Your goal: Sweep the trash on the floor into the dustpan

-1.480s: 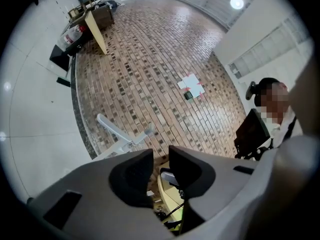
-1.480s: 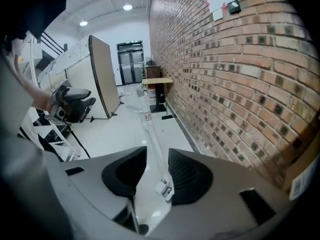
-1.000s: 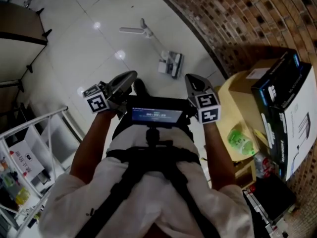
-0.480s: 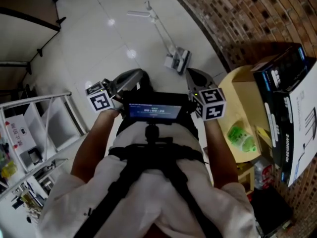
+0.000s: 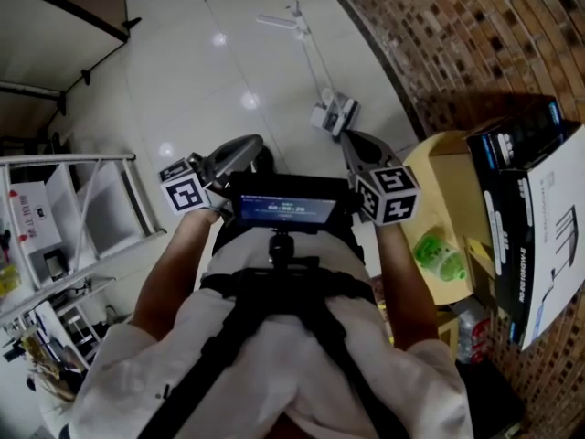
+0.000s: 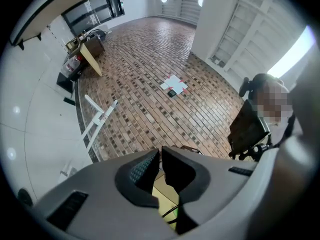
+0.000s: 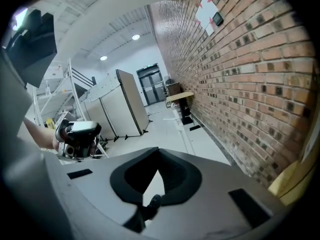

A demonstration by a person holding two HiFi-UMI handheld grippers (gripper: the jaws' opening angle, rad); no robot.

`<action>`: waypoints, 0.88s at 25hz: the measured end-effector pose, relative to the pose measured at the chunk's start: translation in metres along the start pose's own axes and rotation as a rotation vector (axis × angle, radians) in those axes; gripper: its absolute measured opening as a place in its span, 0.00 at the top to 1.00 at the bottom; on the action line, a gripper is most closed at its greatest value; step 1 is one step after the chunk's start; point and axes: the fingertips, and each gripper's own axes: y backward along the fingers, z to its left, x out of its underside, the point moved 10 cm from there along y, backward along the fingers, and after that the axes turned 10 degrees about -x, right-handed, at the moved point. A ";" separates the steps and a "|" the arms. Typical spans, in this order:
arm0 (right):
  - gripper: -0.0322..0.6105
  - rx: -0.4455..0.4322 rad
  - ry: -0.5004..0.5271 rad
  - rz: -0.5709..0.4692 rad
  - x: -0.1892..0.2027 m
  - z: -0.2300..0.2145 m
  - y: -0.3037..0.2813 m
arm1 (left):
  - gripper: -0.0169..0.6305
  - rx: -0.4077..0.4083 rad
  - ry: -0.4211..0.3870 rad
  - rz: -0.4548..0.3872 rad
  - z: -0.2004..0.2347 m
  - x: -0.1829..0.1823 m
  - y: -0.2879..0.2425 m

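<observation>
Left hand-held gripper and right hand-held gripper — both clenched on nothing — held above the floor.

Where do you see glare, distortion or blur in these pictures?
Head view: lamp reflections glare off the glossy floor, edges dim. Left gripper view: fisheye bends the brick wall, corners black, one mosaic patch at right. Right gripper view: same fisheye bowing, ceiling lamps blown out.
</observation>
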 end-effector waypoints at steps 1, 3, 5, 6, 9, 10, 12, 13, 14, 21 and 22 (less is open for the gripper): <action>0.95 0.002 -0.013 -0.015 -0.002 0.001 0.002 | 0.97 -0.001 -0.004 0.001 0.000 -0.001 0.002; 0.95 0.002 -0.039 -0.047 -0.006 0.003 0.005 | 0.97 0.002 -0.013 0.011 0.000 -0.003 0.004; 0.95 0.008 -0.055 -0.081 -0.007 0.007 0.008 | 0.97 0.018 -0.012 0.016 -0.001 -0.004 0.005; 0.95 0.019 -0.059 -0.097 -0.007 0.009 0.010 | 0.97 0.025 -0.011 0.019 -0.001 -0.006 0.006; 0.95 0.067 -0.090 -0.131 -0.008 0.013 0.012 | 0.97 0.030 -0.008 0.036 0.002 -0.010 0.009; 0.95 0.076 -0.106 -0.141 -0.009 0.015 0.012 | 0.97 0.032 -0.008 0.041 0.003 -0.013 0.009; 0.95 0.085 -0.134 -0.155 -0.013 0.020 0.010 | 0.97 0.047 -0.007 0.043 0.004 -0.022 0.008; 0.95 0.086 -0.139 -0.158 -0.015 0.023 0.008 | 0.97 0.053 -0.011 0.045 0.005 -0.027 0.009; 0.95 0.084 -0.139 -0.160 -0.018 0.027 0.005 | 0.97 0.057 -0.015 0.049 0.008 -0.032 0.010; 0.95 0.088 -0.114 -0.154 -0.035 0.056 -0.007 | 0.97 0.053 -0.010 0.087 0.021 -0.057 0.021; 0.95 0.095 -0.100 -0.151 -0.038 0.061 -0.006 | 0.97 0.050 -0.017 0.091 0.020 -0.060 0.022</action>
